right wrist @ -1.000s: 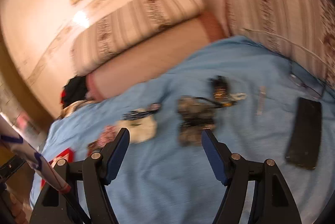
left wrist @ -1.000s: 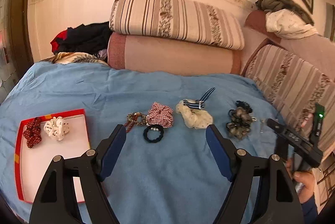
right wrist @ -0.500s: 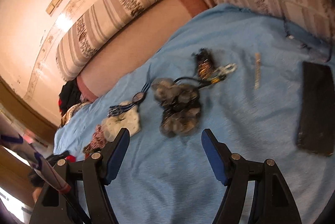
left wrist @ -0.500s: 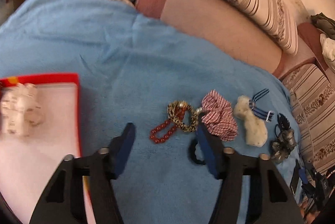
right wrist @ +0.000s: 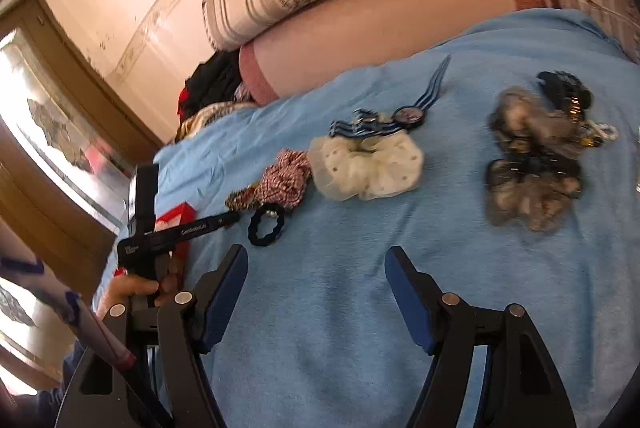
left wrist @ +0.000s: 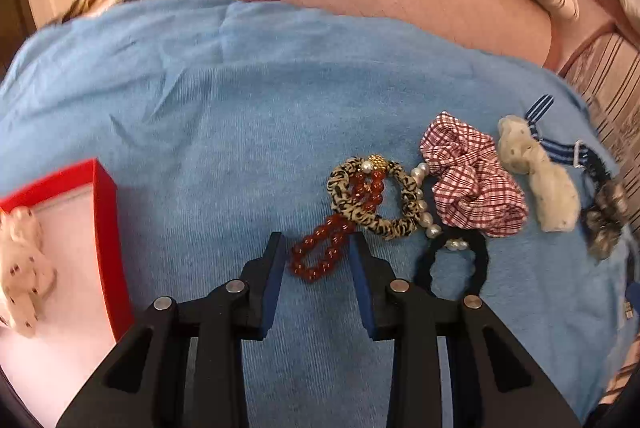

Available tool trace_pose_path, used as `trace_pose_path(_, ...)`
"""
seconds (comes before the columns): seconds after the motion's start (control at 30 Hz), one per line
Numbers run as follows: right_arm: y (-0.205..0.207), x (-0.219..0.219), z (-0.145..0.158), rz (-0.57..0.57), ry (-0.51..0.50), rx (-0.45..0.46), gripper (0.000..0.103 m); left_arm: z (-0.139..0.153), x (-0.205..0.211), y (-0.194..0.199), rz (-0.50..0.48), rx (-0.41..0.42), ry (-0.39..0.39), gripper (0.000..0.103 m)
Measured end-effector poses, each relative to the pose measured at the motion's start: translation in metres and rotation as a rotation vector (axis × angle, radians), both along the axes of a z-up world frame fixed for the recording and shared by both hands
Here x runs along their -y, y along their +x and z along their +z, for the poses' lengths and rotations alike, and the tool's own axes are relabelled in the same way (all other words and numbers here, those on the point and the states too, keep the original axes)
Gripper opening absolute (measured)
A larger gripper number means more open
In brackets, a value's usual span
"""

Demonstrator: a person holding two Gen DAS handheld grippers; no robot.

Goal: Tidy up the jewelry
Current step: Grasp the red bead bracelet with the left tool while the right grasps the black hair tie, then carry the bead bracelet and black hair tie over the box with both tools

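Straddling the red bead bracelet (left wrist: 326, 248), your left claw (left wrist: 316, 260), jaws apart, risks dragging the leopard-print hair tie (left wrist: 374, 198) lying across it.

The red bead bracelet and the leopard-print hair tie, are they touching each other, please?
Touching: in the left wrist view the red bead bracelet passes through the leopard-print hair tie and overlaps its band.

scrunchies (left wrist: 474, 188) 5; bracelets (left wrist: 332, 248) 2; black tie (left wrist: 452, 266) 1; tray (left wrist: 106, 228) 1
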State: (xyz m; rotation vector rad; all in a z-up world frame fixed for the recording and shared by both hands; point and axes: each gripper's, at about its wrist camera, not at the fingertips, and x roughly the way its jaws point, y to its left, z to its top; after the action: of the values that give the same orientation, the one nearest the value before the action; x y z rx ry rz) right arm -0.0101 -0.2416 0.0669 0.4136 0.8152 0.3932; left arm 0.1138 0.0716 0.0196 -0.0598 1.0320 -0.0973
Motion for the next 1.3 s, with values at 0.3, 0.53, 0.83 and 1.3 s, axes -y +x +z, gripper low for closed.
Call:
trace_pose_path(0.3,0.048,-0.056,-0.024,0.121,-0.021,-0.094,0.074,0.009,0.001,-0.023,-0.060,-0.014,-0.028,0.007)
trace_pose_path(0.53,0.093,-0.099,-0.057,0.122,-0.107,-0.177,0.045,0.013,-0.005,-0.036,-0.079,-0.024,-0.070,0.007)
trace_pose_path(0.83,0.100,-0.119,-0.068,0.122,-0.269,-0.109,0.009,-0.002,-0.010,-0.032,-0.034,-0.072,-0.061,0.007)
trace_pose_path(1.3,0.074,-0.093,-0.047,0.073,-0.241,-0.114,0.007,0.005,-0.002,-0.031,-0.008,0.001,-0.044,0.007)
